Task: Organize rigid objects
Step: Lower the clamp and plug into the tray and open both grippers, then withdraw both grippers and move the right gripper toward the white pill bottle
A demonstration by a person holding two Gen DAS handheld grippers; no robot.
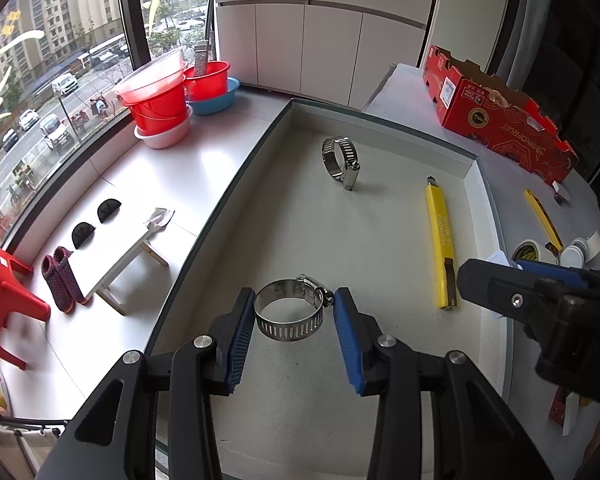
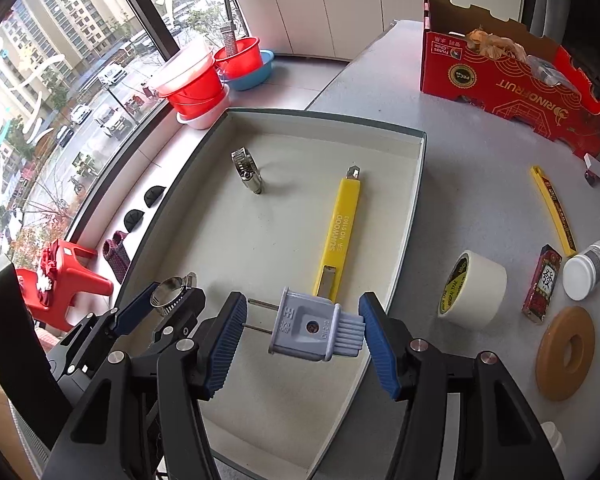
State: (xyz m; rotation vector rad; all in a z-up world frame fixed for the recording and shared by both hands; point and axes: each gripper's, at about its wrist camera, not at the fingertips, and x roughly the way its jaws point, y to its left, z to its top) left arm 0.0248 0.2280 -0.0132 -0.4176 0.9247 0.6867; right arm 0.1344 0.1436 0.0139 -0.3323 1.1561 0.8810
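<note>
The right tongs (image 1: 476, 286) hid the tape roll (image 1: 526, 250) and the near end of the yellow strip (image 1: 542, 216) on the desk (image 1: 496, 152) in the left wrist view. What lay inside the red carton (image 2: 512, 80) was too crumpled to identify. The red stool (image 1: 4, 304) was blurred and cut by the left edge.

Soft, even daylight comes in through the big window (image 1: 56, 80) on the left and fills both views. The pale tray (image 1: 300, 220) is bright but not blown out, while the street outside looks a little washed out in the right wrist view. The hose clamp (image 1: 341, 159) standing in the tray casts a faint shadow away from the window. Straight edges bow hard toward the rims, and the corners go black. The red stool (image 1: 8, 304) at the left edge is smeared.
</note>
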